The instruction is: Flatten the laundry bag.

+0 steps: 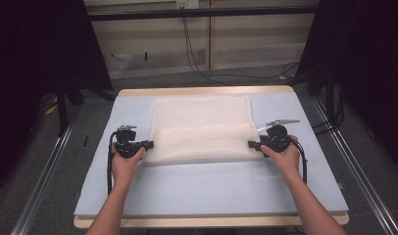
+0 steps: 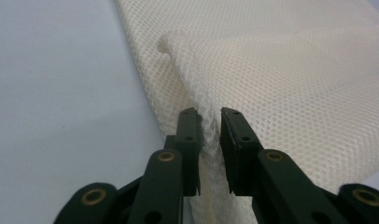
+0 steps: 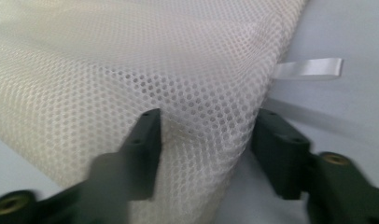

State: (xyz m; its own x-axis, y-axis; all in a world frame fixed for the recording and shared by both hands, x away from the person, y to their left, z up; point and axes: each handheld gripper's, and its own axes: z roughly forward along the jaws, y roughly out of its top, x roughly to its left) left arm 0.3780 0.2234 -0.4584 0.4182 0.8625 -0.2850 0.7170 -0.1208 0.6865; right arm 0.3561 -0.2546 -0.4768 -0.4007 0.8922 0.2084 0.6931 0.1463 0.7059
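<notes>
A cream mesh cloth (image 1: 202, 127) lies on the pale blue table top (image 1: 211, 181), its near part folded back over the far part. At the fold's left end, my left gripper (image 1: 149, 144) is shut on a bunched bit of the cloth's (image 2: 281, 93) edge, which the narrow-set jaws of that gripper (image 2: 210, 116) pinch. My right gripper (image 1: 251, 144) is at the fold's right end. Its jaws stand wide apart, and between them at the gripper (image 3: 206, 126) lies the folded cloth (image 3: 131, 60), not pressed. A white ribbon tag (image 3: 309, 69) sticks out of the cloth's side.
The table has a wooden rim (image 1: 207, 91) and bare blue surface on both sides of the cloth and in front of it. Black cables (image 1: 197, 58) run over the floor behind. Metal rails (image 1: 45, 166) flank the table.
</notes>
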